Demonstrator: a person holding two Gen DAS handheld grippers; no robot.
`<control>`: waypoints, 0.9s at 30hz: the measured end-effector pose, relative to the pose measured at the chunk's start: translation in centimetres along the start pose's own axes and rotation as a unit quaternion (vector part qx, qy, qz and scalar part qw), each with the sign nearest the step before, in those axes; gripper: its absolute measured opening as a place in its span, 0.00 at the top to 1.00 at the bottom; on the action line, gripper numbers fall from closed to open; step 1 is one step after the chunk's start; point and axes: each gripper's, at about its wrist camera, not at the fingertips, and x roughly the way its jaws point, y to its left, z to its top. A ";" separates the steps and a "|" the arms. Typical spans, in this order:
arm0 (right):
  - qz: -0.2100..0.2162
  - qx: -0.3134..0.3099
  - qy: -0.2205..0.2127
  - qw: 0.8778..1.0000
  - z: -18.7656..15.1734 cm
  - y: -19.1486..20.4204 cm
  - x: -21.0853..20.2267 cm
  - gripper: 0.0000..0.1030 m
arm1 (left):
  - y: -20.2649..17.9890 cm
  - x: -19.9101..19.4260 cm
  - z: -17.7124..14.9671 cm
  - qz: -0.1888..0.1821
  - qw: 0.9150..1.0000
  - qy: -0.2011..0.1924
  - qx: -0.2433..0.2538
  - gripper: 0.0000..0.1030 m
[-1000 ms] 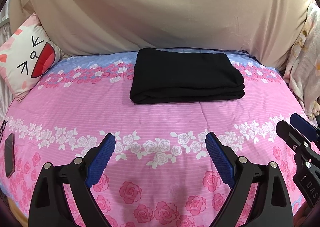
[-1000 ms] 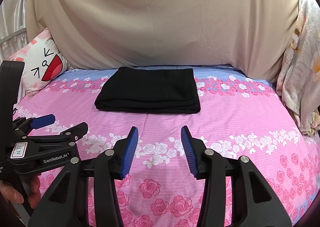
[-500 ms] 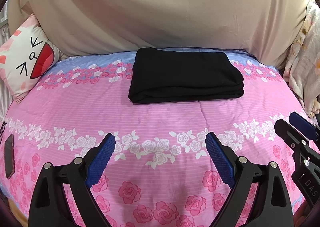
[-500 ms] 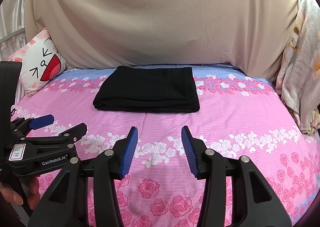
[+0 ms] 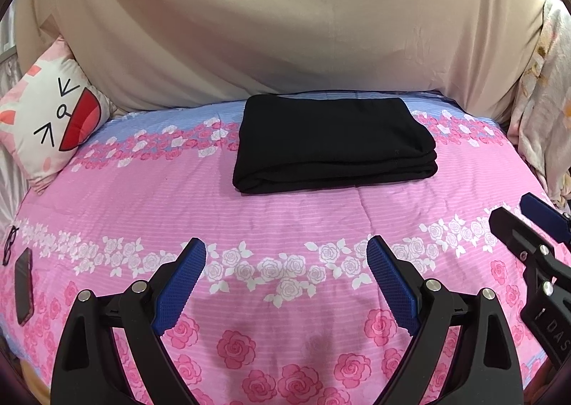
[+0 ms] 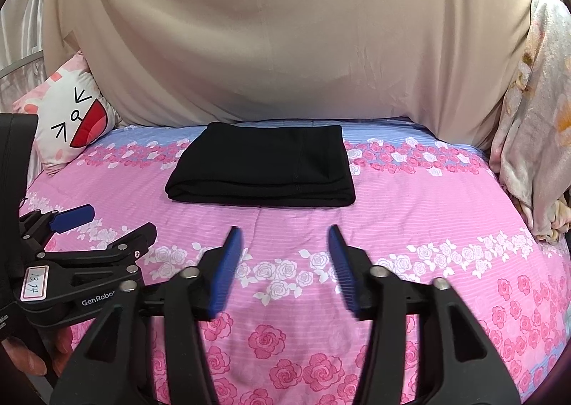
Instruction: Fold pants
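Note:
The black pants lie folded into a flat rectangle on the far middle of the pink floral bed; they also show in the right wrist view. My left gripper is open and empty, held above the bed well short of the pants. My right gripper is open and empty, also short of the pants. The right gripper's fingers show at the right edge of the left wrist view; the left gripper's fingers show at the left of the right wrist view.
A beige cloth covers the wall behind the bed. A cat-face cushion leans at the far left. A floral blanket hangs at the right. A dark phone and glasses lie at the bed's left edge.
The right gripper's jaws have opened wider. Both grippers have shifted only slightly; the pants have not moved.

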 end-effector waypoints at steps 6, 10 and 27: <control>0.002 -0.008 -0.001 1.000 0.1 0.0 0.0 0.42 | 0.1 -0.1 0.0 0.003 1.000 -0.001 0.000 0.13; 0.003 -0.007 0.000 1.000 0.1 0.1 0.1 0.42 | 0.2 0.1 -0.1 0.002 1.000 0.004 0.002 0.13; 0.004 -0.008 0.005 1.000 -0.1 0.4 0.4 0.42 | 0.5 -0.1 -0.2 0.002 1.000 0.005 -0.002 0.13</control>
